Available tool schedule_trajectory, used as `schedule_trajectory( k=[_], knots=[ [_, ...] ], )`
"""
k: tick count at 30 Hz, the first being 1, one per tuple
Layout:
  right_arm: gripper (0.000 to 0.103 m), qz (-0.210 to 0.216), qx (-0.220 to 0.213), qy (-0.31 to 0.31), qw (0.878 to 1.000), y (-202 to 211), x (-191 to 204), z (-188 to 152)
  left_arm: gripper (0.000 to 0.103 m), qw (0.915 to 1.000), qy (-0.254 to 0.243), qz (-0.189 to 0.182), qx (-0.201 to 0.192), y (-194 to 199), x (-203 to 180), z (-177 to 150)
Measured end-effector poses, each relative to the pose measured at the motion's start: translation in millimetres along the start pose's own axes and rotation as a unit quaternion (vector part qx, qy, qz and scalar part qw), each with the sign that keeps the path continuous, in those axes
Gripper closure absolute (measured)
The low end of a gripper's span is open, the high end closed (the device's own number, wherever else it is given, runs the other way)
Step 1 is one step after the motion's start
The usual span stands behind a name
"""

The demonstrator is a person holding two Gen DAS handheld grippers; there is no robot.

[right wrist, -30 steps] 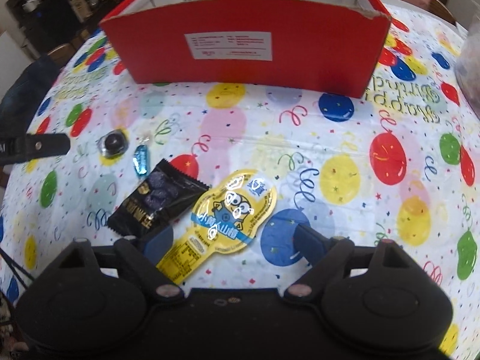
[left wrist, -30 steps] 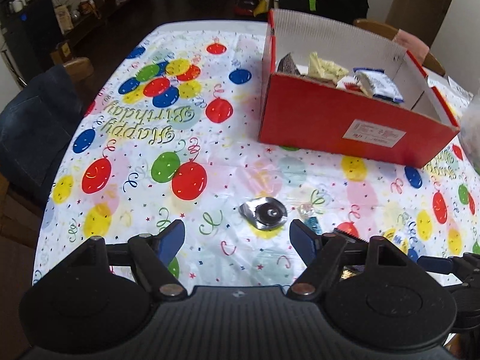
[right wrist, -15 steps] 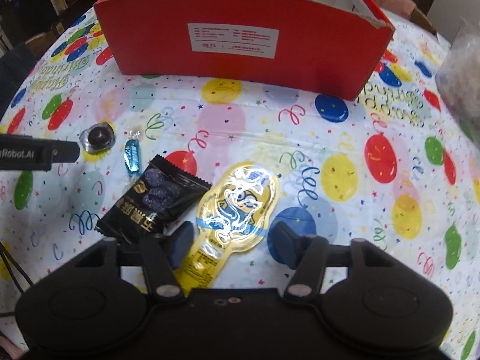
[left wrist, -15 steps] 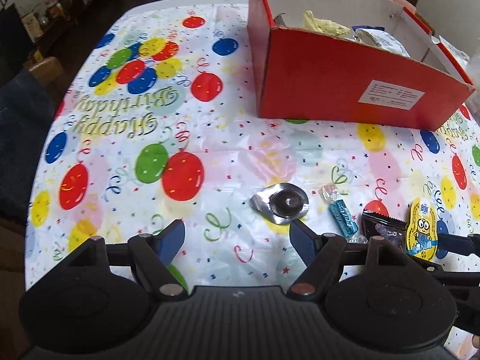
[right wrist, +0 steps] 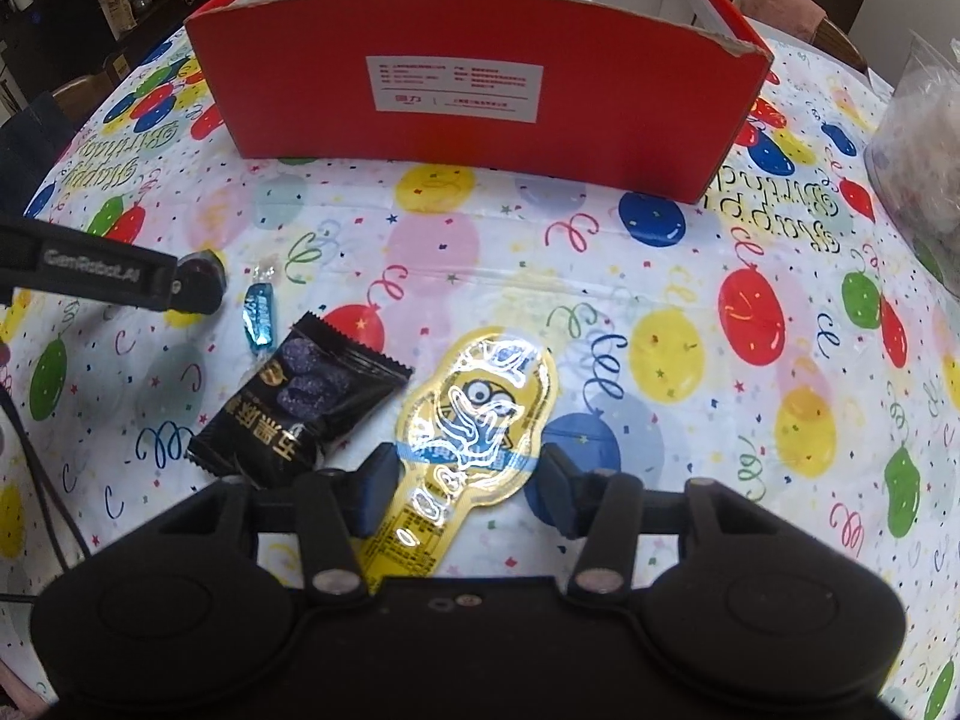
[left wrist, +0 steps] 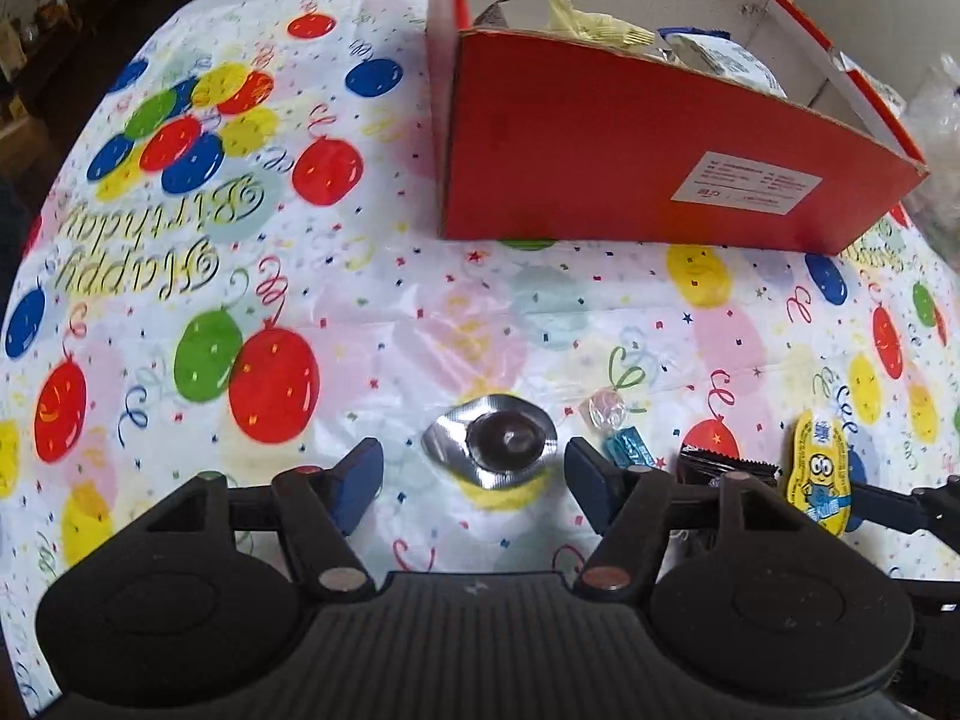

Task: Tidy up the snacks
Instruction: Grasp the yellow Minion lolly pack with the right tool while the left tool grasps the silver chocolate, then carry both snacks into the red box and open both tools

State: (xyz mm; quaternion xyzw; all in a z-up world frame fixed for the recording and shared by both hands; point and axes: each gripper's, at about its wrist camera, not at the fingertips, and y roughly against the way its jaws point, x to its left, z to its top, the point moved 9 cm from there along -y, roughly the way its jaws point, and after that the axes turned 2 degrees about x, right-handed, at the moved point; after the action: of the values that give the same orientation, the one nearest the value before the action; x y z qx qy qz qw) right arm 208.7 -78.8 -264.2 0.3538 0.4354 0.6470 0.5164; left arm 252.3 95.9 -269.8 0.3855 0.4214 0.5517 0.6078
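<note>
Pointing steeply down at the table, my left gripper (left wrist: 474,483) has its jaws closing around the foil cup of dark jelly (left wrist: 492,447), which lies between the two blue pads; the pads do not touch it. My right gripper (right wrist: 468,489) is clamped on the lower part of the yellow cartoon snack pack (right wrist: 480,408), one pad at each side edge, and in the left wrist view that pack stands tilted up off the cloth. Just left of it in the right wrist view lies the black plum packet (right wrist: 303,405), flat, its near corner tucked close to my left pad. A little farther off, the small blue wrapped candy (right wrist: 259,309) rests between the black packet and the foil cup. All of these sit on the balloon-print birthday tablecloth (left wrist: 336,330), with its "Happy Birthday" lettering off to the left. Beyond them, well apart from the loose snacks, stands the red cardboard box (right wrist: 480,96), open at the top, with a white label on its near wall. Inside it I can see a pale yellow wrapper (left wrist: 591,30) and a white and blue packet (left wrist: 714,51). A crinkled clear plastic bag (right wrist: 924,132) sits at the far right edge.
</note>
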Motion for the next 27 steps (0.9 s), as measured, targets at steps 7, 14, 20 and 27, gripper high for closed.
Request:
schedule_trajectory(
  k=[7, 14, 20, 27],
  knots=[
    [0.054, 0.007, -0.001, 0.004, 1.0, 1, -1, -1, 0.056, 0.9988, -0.036, 0.029, -0.014, 0, -8, 1],
    [0.054, 0.012, -0.008, 0.01, 1.0, 6, -2, 0, 0.063, 0.9995, -0.017, 0.019, -0.02, 3, -4, 0],
    [0.054, 0.02, -0.016, 0.009, 1.0, 12, -7, 3, 0.063, 0.9996, 0.019, 0.013, -0.017, 5, 1, -2],
    [0.054, 0.03, -0.032, 0.012, 0.999, 26, -14, 7, 0.063, 0.9987, 0.043, 0.019, -0.019, 14, 3, -7]
  ],
)
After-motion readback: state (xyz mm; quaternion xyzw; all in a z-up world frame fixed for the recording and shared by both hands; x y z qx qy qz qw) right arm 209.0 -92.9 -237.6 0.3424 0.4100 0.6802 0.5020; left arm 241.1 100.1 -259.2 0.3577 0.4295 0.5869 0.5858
